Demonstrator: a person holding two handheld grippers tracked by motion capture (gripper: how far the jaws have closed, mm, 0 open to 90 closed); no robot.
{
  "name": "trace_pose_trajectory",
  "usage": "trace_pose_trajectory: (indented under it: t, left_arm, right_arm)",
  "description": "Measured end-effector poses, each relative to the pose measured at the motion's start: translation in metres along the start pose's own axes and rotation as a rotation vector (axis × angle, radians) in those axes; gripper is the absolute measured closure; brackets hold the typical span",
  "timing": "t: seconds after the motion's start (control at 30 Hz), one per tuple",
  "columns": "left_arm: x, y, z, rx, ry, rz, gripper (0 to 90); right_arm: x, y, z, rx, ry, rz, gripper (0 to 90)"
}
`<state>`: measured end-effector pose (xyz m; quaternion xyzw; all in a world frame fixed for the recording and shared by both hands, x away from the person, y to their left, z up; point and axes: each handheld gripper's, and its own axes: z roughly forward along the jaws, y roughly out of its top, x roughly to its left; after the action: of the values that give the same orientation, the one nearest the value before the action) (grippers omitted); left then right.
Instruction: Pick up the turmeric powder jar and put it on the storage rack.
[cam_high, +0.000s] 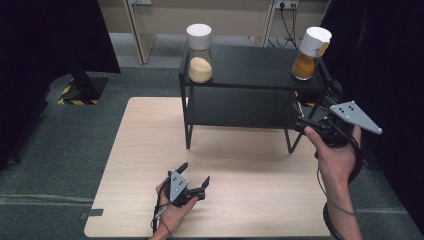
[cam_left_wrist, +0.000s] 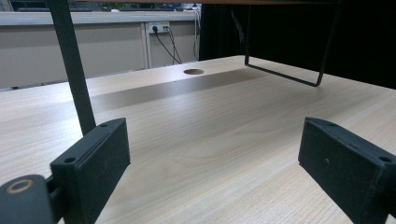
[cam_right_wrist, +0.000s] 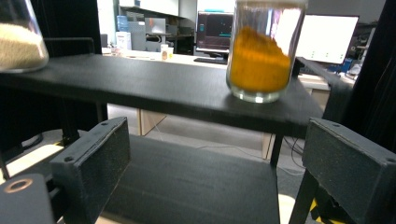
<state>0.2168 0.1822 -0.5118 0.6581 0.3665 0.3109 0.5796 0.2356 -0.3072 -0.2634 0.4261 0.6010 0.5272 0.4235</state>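
- Pale wood-grain table (cam_high: 140, 165) carries a matte black two-tier shelf (cam_high: 250, 70).
- Clear glass jar of orange powder (cam_high: 311, 52) and jar of beige grains (cam_high: 200, 52), white-lidded, stand on top.
- Left gripper (cam_high: 196, 176) released, low over table.
- Right gripper (cam_high: 302, 111) released, empty, at shelf's right end.

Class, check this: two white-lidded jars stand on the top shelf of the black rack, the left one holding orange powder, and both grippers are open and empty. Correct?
Not quite. The left jar holds pale beige powder; the orange powder is in the right jar, as the high view shows. The rest stands.
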Motion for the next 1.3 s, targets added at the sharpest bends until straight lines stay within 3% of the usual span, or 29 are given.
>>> trace_pose_trajectory:
  t: [0.17,0.23,0.37,0.67,1.3]
  left_arm:
    - [-0.001,0.0,0.0,-0.001,0.002,0.002,8.5]
    - [-0.001,0.0,0.0,-0.001,0.003,0.004,8.5]
    - [-0.001,0.0,0.0,0.001,0.003,0.005,8.5]
    - [-0.001,0.0,0.0,-0.001,0.004,0.002,8.5]
    - [-0.001,0.0,0.0,-0.002,0.004,-0.002,8.5]
  right_arm:
    - [0.0,-0.017,-0.008,0.016,0.004,-0.004,8.2]
    - [-0.004,-0.026,-0.012,0.019,0.025,0.027,8.1]
    - [-0.005,-0.04,-0.018,0.036,0.03,0.028,8.2]
    - [-0.003,-0.067,-0.027,0.054,0.021,0.026,8.2]
    - [0.011,-0.098,-0.034,0.076,0.039,0.009,8.2]
